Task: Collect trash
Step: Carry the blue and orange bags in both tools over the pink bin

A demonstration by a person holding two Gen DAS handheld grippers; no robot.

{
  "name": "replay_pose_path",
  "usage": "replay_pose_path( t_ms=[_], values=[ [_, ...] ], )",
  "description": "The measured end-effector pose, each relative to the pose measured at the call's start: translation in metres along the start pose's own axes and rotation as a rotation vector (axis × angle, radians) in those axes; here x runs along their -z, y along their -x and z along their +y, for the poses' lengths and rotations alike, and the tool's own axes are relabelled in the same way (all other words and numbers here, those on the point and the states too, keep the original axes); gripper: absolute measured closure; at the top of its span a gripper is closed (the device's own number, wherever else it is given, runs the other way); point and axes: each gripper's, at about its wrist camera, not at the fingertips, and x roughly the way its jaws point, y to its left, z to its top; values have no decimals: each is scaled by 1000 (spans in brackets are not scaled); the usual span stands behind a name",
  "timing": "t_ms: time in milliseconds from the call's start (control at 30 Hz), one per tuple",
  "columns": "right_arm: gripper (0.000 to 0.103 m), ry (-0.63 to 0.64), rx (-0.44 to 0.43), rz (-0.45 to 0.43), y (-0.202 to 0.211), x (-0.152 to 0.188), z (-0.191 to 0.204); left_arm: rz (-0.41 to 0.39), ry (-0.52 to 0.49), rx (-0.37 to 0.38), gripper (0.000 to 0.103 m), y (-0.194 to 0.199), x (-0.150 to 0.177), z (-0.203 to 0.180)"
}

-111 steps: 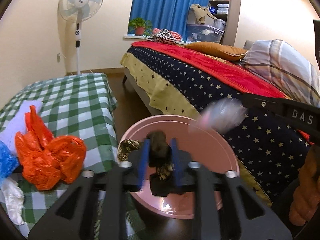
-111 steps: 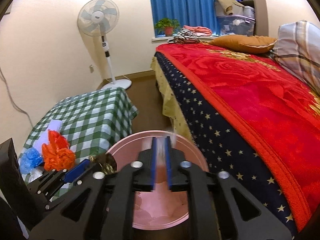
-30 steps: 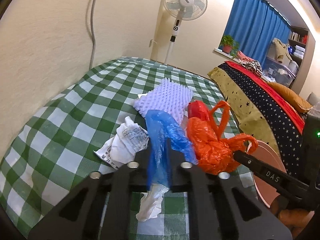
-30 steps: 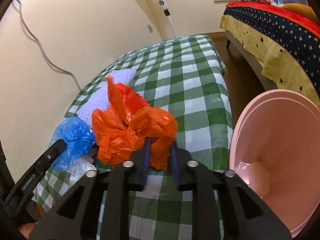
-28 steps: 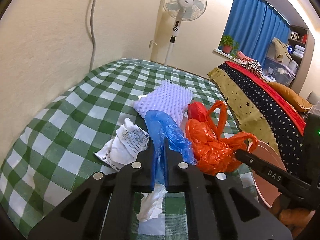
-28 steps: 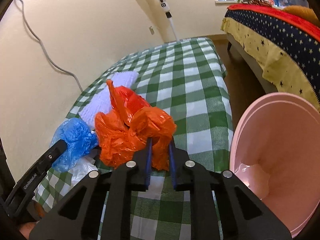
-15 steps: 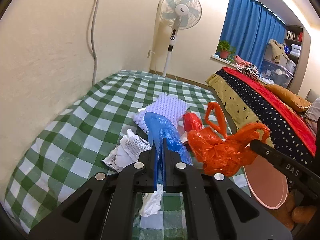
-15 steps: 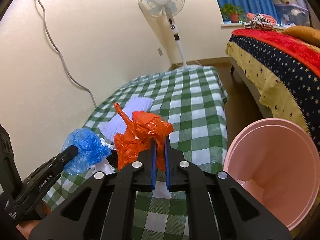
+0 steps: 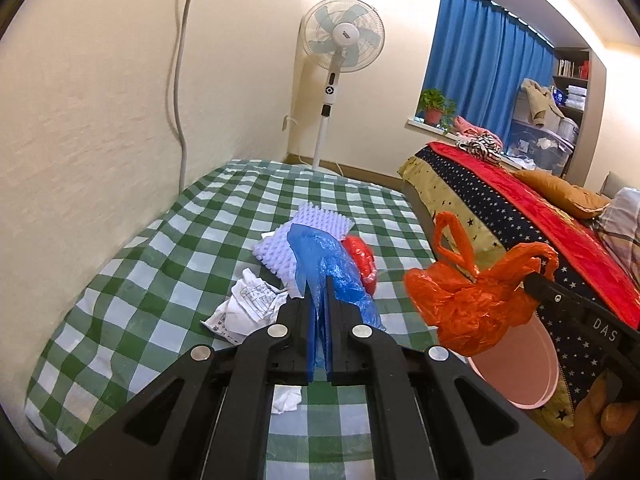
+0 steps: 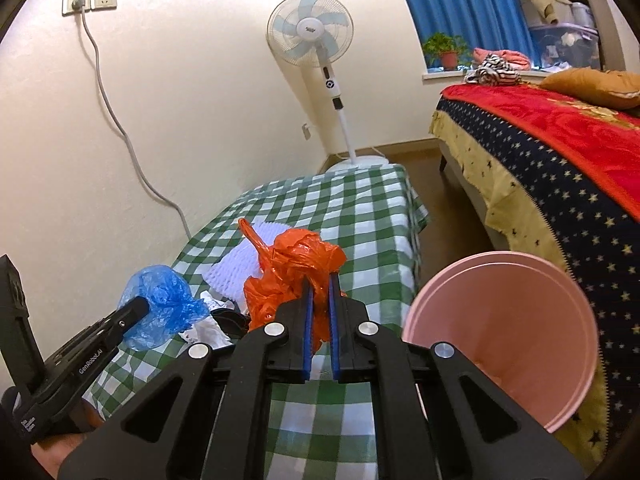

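Both wrist cams look fwd, close over checked table point(image 9: 168, 248), shared.

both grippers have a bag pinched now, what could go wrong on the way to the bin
1. The right gripper grips only a fold of the orange plastic bag; thin plastic might slip free before the pink bin.
2. The blue plastic bag in the left gripper trails toward the crumpled paper and may drag it along.
3. The bin sits off the checkered table, so a short release could land on the floor.
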Motion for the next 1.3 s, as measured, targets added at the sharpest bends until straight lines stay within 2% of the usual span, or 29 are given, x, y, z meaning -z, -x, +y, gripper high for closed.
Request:
replay_pose_path(
  t_ms=[367, 767, 1100, 1300],
  values=[
    [98, 32, 55, -11, 27, -12, -6, -12, -16, 34, 100, 12, -1, -13],
    [99, 68, 76, 5, 42, -26, -8, -8, -19, 72, 100, 13, 1, -26],
    [99, 69, 126, -27, 59, -49, -41, 3, -44, 104, 100, 7, 6, -40],
    [99, 46, 185, -48, 60, -46, -66, 10, -70, 121, 100, -1, 11, -54]
  ],
)
